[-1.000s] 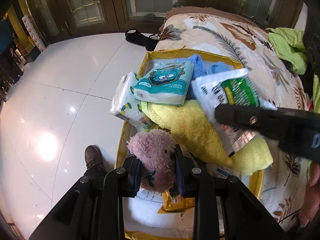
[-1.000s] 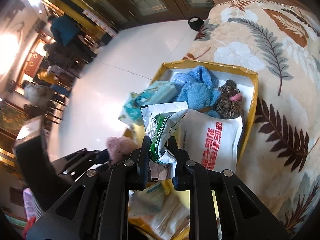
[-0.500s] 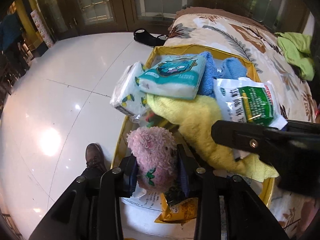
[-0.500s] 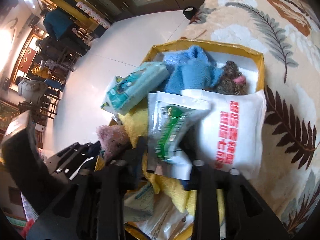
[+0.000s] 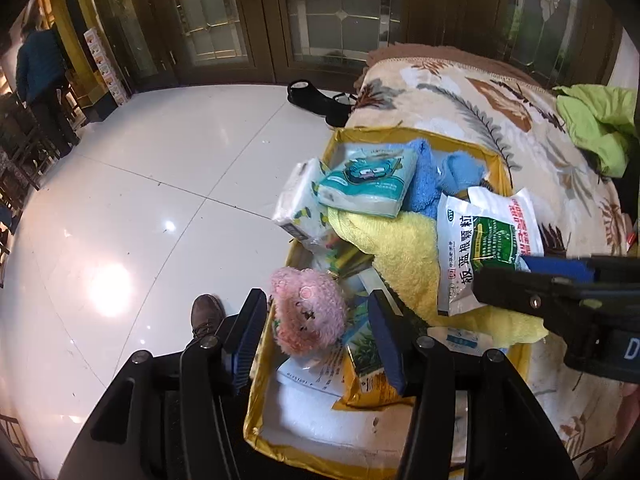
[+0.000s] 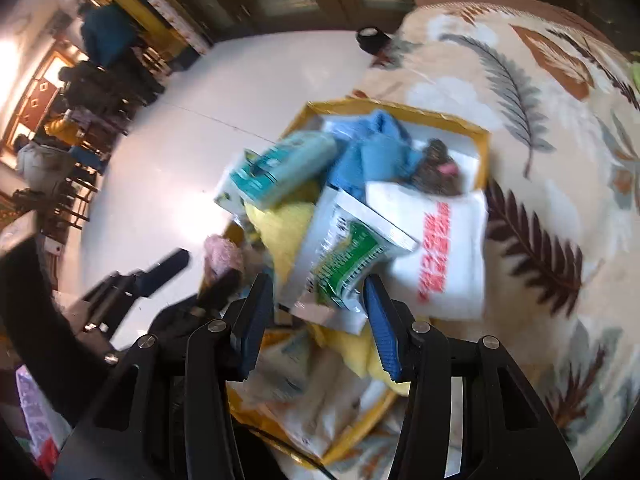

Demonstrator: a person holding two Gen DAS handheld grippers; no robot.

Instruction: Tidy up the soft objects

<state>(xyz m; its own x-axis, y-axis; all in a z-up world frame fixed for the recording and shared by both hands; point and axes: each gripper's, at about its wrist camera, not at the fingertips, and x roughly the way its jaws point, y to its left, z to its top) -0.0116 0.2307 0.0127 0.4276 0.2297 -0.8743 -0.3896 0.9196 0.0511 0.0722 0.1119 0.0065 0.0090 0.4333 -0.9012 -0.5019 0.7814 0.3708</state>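
Left wrist view: a yellow-rimmed box (image 5: 400, 133) sits on a leaf-patterned blanket (image 5: 500, 112) at the edge of a white tiled floor (image 5: 140, 200). Packed inside: a teal tissue pack (image 5: 366, 184) with a cartoon face lying on a white tissue pack (image 5: 298, 210) printed with small lemons, a blue towel (image 5: 428, 184) behind them, a yellow towel (image 5: 404, 256) in the middle, and a white-and-green sachet (image 5: 486, 248) with Chinese characters resting on the yellow towel. Nearer the camera, a pink plush toy (image 5: 308, 312) sits on loose packets and paper at the box's near end. The left gripper (image 5: 316, 330) is spread wide, the plush between its blue-padded fingers with a gap on either side. A green garment (image 5: 596, 120) lies on the blanket; a brown shoe (image 5: 206, 314) stands on the floor. Right wrist view, blurred: the right gripper (image 6: 318, 314) is also spread, released, the sachet (image 6: 344, 256) lying just ahead between its fingers and apparently untouched. Beside it lies a white bag (image 6: 444, 248) with red characters, too smeared to read, and behind that a brown plush (image 6: 438, 172) in the box's far corner.
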